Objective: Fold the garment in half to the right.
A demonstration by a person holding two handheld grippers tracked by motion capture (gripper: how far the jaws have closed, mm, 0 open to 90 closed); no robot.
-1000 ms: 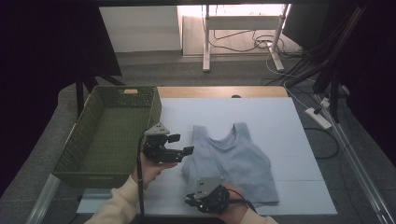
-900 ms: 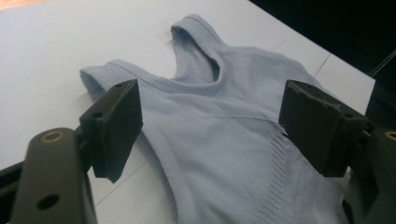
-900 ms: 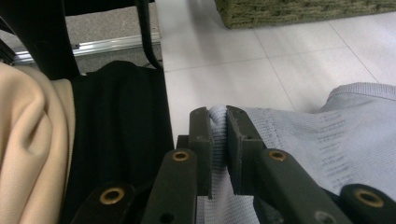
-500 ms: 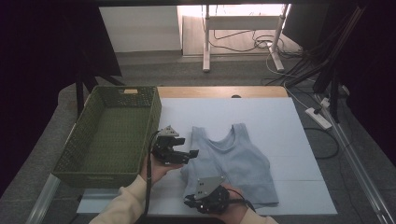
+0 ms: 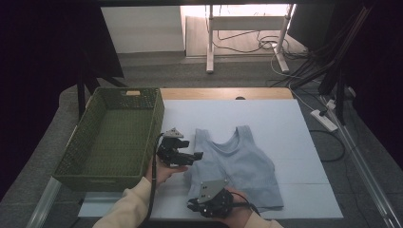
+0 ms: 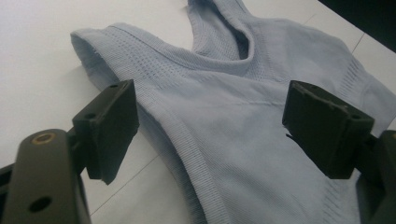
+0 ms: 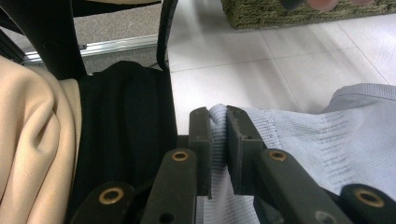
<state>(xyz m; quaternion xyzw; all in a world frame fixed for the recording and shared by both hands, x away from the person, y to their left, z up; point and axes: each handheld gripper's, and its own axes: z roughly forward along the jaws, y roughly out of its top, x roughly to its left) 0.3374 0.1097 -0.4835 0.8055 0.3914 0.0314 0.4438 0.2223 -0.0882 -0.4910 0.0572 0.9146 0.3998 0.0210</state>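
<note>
A light blue tank top (image 5: 237,161) lies flat on the white table (image 5: 285,123), neck toward the far side. My left gripper (image 5: 196,156) hovers at the top's left edge, by the armhole. In the left gripper view its jaws stand wide apart over the tank top (image 6: 243,116), and the left gripper (image 6: 210,126) grips nothing. My right gripper (image 5: 194,207) sits at the near left corner of the top. In the right gripper view the right gripper (image 7: 218,126) is shut on a fold of the tank top's hem (image 7: 217,140).
A green woven basket (image 5: 109,178) stands empty at the left, close to my left hand. A beige sleeve (image 7: 32,140) and dark cloth lie beside the right gripper. Cables and a table frame (image 5: 209,42) are on the floor beyond the table.
My left gripper has sunk toward the top and shifted a little right. The right gripper has kept still, holding the hem.
</note>
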